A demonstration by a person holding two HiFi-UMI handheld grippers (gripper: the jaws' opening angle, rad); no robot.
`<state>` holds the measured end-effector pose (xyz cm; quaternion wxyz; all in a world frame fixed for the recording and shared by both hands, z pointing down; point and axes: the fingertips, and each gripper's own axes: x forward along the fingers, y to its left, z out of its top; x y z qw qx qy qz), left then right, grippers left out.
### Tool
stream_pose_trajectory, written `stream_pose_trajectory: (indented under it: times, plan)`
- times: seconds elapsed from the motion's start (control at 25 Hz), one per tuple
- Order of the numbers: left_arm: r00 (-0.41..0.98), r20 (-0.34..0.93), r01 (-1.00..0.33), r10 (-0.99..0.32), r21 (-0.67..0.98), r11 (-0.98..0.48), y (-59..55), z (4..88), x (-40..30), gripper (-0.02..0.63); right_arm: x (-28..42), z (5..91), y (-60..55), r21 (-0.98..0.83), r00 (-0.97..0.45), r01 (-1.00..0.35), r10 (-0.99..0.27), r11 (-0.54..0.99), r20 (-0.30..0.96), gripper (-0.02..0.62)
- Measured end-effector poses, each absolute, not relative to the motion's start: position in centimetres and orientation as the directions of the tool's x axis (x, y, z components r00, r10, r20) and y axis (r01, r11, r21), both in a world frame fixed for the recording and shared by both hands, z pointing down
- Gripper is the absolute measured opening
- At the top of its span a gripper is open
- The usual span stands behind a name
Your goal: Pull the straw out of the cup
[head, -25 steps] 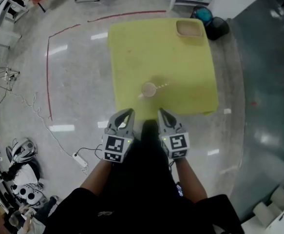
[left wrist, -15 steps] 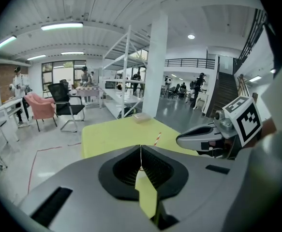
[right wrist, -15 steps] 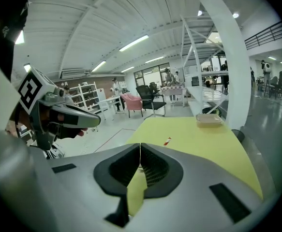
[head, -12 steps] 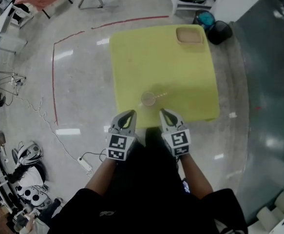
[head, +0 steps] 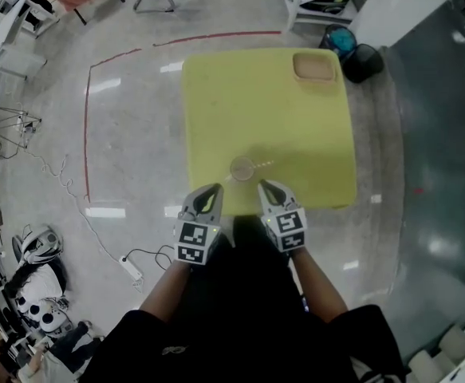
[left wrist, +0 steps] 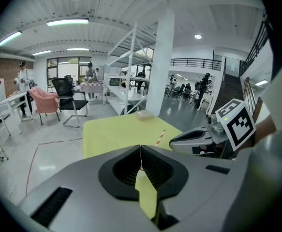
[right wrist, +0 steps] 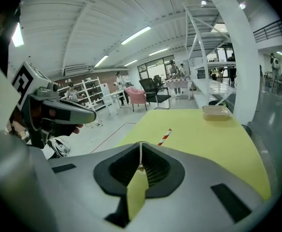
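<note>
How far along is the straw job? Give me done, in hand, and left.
Done: nothing yet; the straw sits in the cup on the table. In hand: nothing; the left gripper and right gripper are both shut and empty, short of the cup at the table's near edge. Left: open a gripper, grip the straw, pull it out.

Cup: mostly hidden behind left hand-held gripper and right hand-held gripper in their own views.
Container, one o'clock: contents too small to tell.

striped straw (tilted) in cup
</note>
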<state>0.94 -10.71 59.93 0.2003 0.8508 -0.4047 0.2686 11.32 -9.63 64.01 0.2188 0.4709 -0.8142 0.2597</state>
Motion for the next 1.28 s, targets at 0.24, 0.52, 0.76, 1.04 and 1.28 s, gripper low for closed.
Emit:
stream_pose_trajectory:
  times: [0.24,0.52,0.76,1.04,1.28]
  plan:
    - [0.508,0.627,-0.813,-0.59,0.122,-0.57,-10.8,60.3,0.3,0.044,11.6,66.2,-10.4,-0.244,-0.465,-0.88,-0.633,0.408,0.62,0.018]
    - [0.504,0.632,-0.818,-0.588,0.13,-0.561,-10.9,60.4,0.2,0.044,10.8,67.3,-10.7,-0.262,-0.476,-0.873,-0.603,0.411,0.64,0.018]
    - [0.489,0.636,-0.827,-0.597,0.122,-0.548,-10.9,60.5,-0.6,0.044,10.4,68.2,-11.0,-0.292,-0.488,-0.869,-0.593,0.4,0.64,0.027]
    - [0.476,0.64,-0.837,-0.603,0.12,-0.533,-11.2,60.6,-0.6,0.044,10.3,69.0,-11.4,-0.328,-0.51,-0.858,-0.577,0.396,0.638,0.126]
    - [0.473,0.638,-0.839,-0.608,0.115,-0.532,-11.5,60.7,-0.5,0.044,10.4,69.1,-12.4,-0.378,-0.51,-0.86,-0.604,0.343,0.613,0.126]
